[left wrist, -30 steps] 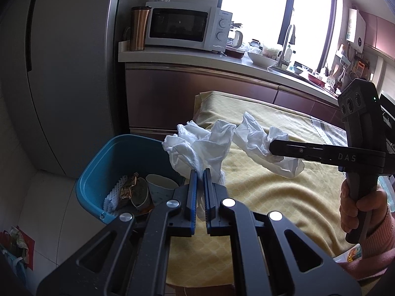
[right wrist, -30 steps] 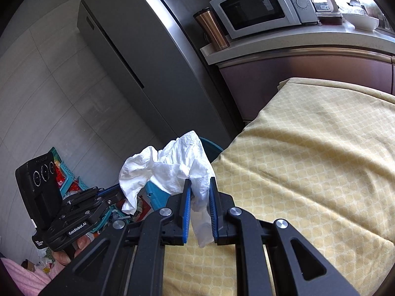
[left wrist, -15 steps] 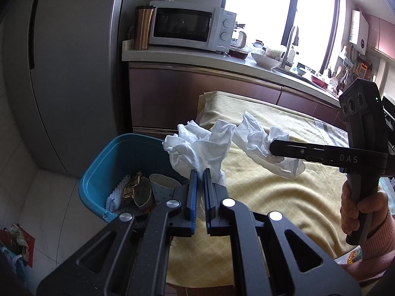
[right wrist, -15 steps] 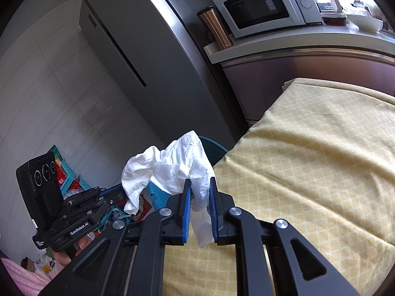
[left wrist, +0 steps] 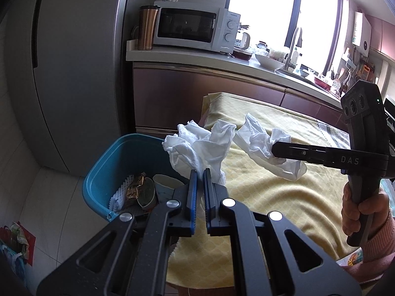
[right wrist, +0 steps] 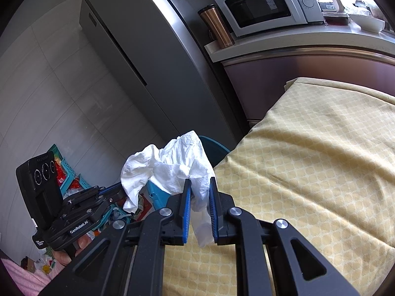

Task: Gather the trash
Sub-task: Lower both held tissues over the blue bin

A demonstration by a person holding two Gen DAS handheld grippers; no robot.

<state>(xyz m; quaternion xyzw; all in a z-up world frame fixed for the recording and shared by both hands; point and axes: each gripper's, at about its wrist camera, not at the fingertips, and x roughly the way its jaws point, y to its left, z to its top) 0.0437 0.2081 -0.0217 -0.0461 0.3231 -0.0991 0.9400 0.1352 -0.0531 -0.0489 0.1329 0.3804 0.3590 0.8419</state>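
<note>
My left gripper (left wrist: 200, 172) is shut on a crumpled white tissue (left wrist: 197, 148) at the table's left edge, beside the blue trash bin (left wrist: 103, 170). My right gripper (right wrist: 199, 181) is shut on a second crumpled white tissue (right wrist: 182, 167), held above the yellow tablecloth (right wrist: 308, 160). In the left wrist view the right gripper (left wrist: 274, 148) comes in from the right with its tissue (left wrist: 259, 140) close beside the left one. The bin holds a paper cup (left wrist: 163, 185) and wrappers.
A grey fridge (left wrist: 74, 74) stands behind the bin. A counter (left wrist: 197, 59) carries a microwave (left wrist: 192, 28) and a copper tumbler (left wrist: 147, 30). More clutter lies on the floor at lower left (left wrist: 14, 241).
Both views have shifted slightly; the bin and fridge sit a little further right in the left wrist view. Both grippers still hold their tissues.
</note>
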